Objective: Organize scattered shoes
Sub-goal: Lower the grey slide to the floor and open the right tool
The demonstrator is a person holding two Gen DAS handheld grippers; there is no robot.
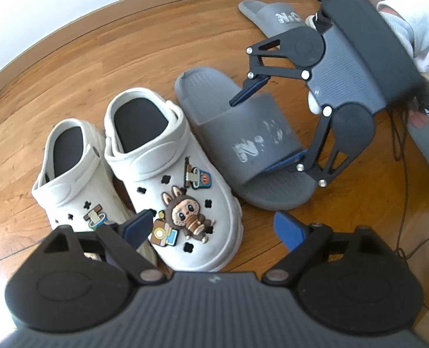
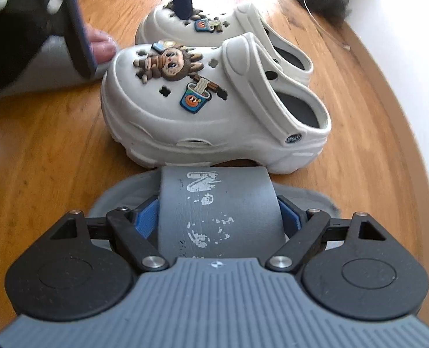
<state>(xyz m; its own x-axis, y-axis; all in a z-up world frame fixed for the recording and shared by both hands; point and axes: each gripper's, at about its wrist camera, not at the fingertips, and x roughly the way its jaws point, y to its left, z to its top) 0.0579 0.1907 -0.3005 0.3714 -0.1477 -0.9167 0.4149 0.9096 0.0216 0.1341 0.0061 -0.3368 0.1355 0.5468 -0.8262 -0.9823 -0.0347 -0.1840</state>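
The right tool [image 2: 218, 217] straddles the grey rubber slide's strap [image 2: 217, 217], whether pinching I cannot tell. Just beside it stand two white foam clogs [image 1: 168, 179]. The left tool [image 1: 214, 229] hangs spread, empty, above them.

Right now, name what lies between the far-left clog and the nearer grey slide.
The second white clog stands between the far-left clog and the grey slide. The left wrist view shows all three side by side.

Both pictures are bright with soft daylight. The floor [image 1: 98, 66] shines at the lower left. Edges bend round. The right gripper [image 1: 268, 133] looks a bit blurry.
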